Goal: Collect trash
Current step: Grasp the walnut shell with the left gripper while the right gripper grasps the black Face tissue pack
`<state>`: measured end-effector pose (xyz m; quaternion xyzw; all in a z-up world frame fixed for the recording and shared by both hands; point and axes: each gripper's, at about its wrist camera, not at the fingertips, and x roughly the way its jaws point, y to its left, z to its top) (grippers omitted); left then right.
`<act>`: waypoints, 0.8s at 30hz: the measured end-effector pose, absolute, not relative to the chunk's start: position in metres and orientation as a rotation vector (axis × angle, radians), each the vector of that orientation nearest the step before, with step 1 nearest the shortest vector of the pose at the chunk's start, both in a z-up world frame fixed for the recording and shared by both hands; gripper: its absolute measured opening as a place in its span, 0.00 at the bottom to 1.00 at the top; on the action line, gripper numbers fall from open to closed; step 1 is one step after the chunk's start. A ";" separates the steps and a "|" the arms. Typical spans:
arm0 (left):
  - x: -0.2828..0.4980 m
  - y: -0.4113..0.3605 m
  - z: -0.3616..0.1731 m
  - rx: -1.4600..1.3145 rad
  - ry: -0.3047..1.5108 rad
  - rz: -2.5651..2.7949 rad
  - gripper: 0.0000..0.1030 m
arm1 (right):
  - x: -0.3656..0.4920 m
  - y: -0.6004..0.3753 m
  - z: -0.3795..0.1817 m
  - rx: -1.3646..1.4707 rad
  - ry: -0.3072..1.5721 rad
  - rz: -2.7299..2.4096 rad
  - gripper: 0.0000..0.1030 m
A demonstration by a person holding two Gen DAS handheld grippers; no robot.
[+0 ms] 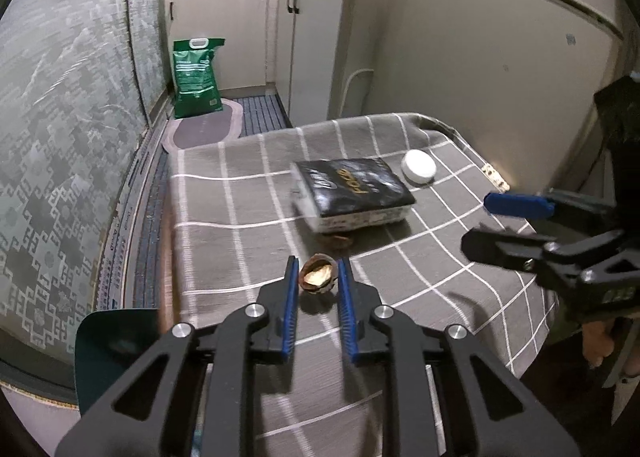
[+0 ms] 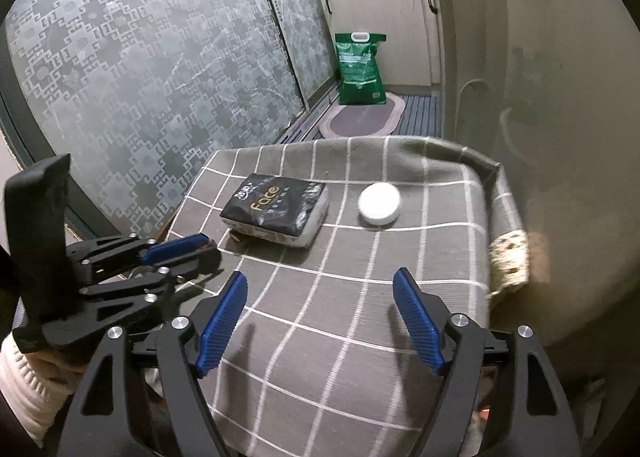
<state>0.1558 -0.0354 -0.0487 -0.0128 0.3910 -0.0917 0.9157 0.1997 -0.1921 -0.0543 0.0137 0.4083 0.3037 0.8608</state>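
Note:
In the left wrist view my left gripper [image 1: 318, 271] is shut on a brown walnut shell half [image 1: 317, 277], held between its blue pads just above the grey checked tablecloth [image 1: 224, 225]. A second shell piece [image 1: 340, 241] lies on the cloth in front of the black tissue pack [image 1: 352, 189]. My right gripper [image 2: 320, 289] is open and empty over the near part of the cloth. It also shows at the right edge of the left wrist view [image 1: 492, 225]. The left gripper shows at the left of the right wrist view [image 2: 200, 247].
A white round lid [image 2: 379, 203] lies right of the tissue pack [image 2: 276, 209]. A dark green bin [image 1: 116, 353] stands below the table's left edge. Frosted sliding doors run along the left. A green bag [image 1: 196, 77] and cabinets stand beyond the table.

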 end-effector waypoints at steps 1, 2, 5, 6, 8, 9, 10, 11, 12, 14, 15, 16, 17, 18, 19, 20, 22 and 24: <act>0.154 -0.029 -0.047 -0.034 0.799 -0.182 0.20 | 0.201 -0.188 -0.056 0.034 0.863 0.638 0.74; 0.153 -0.025 -0.046 -0.040 0.795 -0.178 0.20 | 0.201 -0.185 -0.057 0.037 0.866 0.640 0.74; 0.149 -0.011 -0.043 -0.063 0.788 -0.168 0.20 | 0.204 -0.175 -0.058 0.056 0.873 0.648 0.78; 0.147 -0.007 -0.042 -0.068 0.786 -0.165 0.20 | 0.205 -0.171 -0.059 0.064 0.877 0.651 0.80; 0.143 0.000 -0.041 -0.075 0.784 -0.164 0.20 | 0.207 -0.165 -0.060 0.076 0.882 0.646 0.80; 0.142 0.003 -0.040 -0.077 0.782 -0.164 0.21 | 0.208 -0.162 -0.060 0.080 0.883 0.645 0.80; 0.139 0.007 -0.039 -0.080 0.778 -0.164 0.21 | 0.209 -0.158 -0.060 0.082 0.884 0.640 0.81; 0.137 0.009 -0.038 -0.082 0.774 -0.164 0.21 | 0.210 -0.155 -0.061 0.082 0.886 0.635 0.81; 0.135 0.012 -0.036 -0.085 0.771 -0.166 0.21 | 0.212 -0.151 -0.061 0.082 0.888 0.629 0.83; 0.129 0.017 -0.033 -0.091 0.761 -0.166 0.21 | 0.215 -0.145 -0.063 0.081 0.897 0.618 0.86; 0.127 0.020 -0.032 -0.095 0.759 -0.168 0.21 | 0.217 -0.139 -0.065 0.077 0.903 0.612 0.87; 0.125 0.023 -0.030 -0.098 0.756 -0.170 0.21 | 0.218 -0.134 -0.066 0.071 0.906 0.605 0.87; 0.123 0.025 -0.029 -0.099 0.753 -0.171 0.21 | 0.219 -0.130 -0.066 0.065 0.905 0.588 0.88; 0.121 0.027 -0.028 -0.101 0.751 -0.173 0.21 | 0.221 -0.127 -0.066 0.063 0.901 0.573 0.89; 0.119 0.029 -0.027 -0.105 0.749 -0.175 0.21 | 0.223 -0.123 -0.066 0.063 0.901 0.562 0.90; 0.117 0.032 -0.026 -0.107 0.746 -0.175 0.21 | 0.225 -0.120 -0.067 0.056 0.905 0.547 0.91; 0.114 0.037 -0.025 -0.112 0.744 -0.174 0.21 | 0.227 -0.116 -0.067 0.042 0.903 0.516 0.91; 0.111 0.042 -0.024 -0.118 0.741 -0.175 0.21 | 0.230 -0.111 -0.066 0.026 0.897 0.482 0.91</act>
